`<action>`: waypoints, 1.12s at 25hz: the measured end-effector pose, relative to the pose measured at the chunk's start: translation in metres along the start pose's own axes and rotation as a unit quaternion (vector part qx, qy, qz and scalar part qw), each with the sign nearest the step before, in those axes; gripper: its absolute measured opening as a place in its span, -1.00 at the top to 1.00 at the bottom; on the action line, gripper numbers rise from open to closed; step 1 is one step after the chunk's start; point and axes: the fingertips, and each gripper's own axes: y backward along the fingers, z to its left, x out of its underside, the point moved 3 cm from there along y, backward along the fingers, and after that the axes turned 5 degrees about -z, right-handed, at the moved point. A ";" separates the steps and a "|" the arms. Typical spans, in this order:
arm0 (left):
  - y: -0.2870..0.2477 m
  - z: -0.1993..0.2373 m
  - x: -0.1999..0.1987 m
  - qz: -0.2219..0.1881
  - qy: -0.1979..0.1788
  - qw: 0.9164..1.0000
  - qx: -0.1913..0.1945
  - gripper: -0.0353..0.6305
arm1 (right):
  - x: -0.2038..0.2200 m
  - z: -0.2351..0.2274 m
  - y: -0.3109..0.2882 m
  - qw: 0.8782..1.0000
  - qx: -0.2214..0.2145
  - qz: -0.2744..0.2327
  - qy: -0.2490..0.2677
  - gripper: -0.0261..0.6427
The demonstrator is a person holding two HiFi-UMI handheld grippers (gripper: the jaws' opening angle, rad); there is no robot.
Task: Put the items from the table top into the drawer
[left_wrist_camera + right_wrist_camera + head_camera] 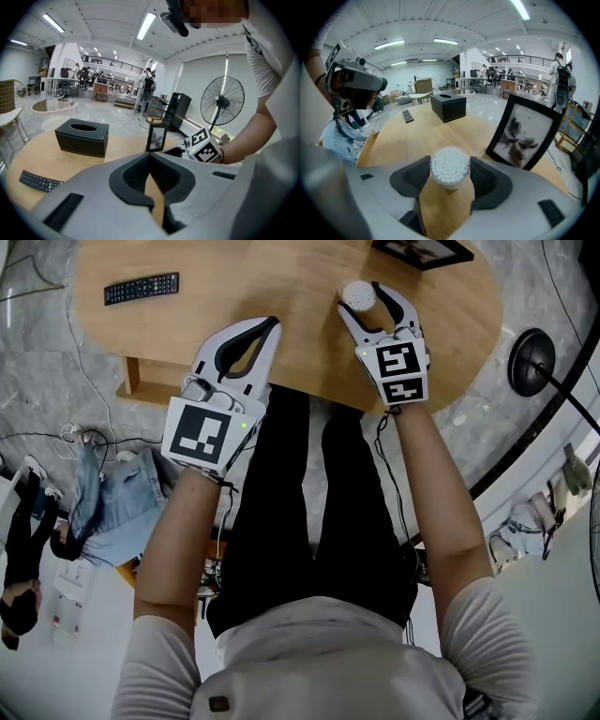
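Note:
A small jar of cotton swabs [357,294] [449,166] stands on the oval wooden table [281,282]. My right gripper [364,298] [450,177] is open around the jar, and a gap shows on its right side. My left gripper [271,327] [150,157] is over the table's near edge, its fingertips together and nothing between them. A black remote [141,287] [40,181] lies at the far left. A black tissue box [82,137] [448,108] and a standing picture frame [422,251] [527,133] are further back.
A wooden drawer-like part [129,379] juts out under the table's near left edge. Clothes and cables [112,488] lie on the floor at the left. A standing fan [222,101], its base [532,360] on the floor, is to the right of the table.

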 end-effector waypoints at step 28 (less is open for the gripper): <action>0.132 -0.067 -0.038 -0.093 0.039 0.983 -0.154 0.87 | -0.076 0.072 0.109 0.990 -0.081 -0.041 0.111 0.11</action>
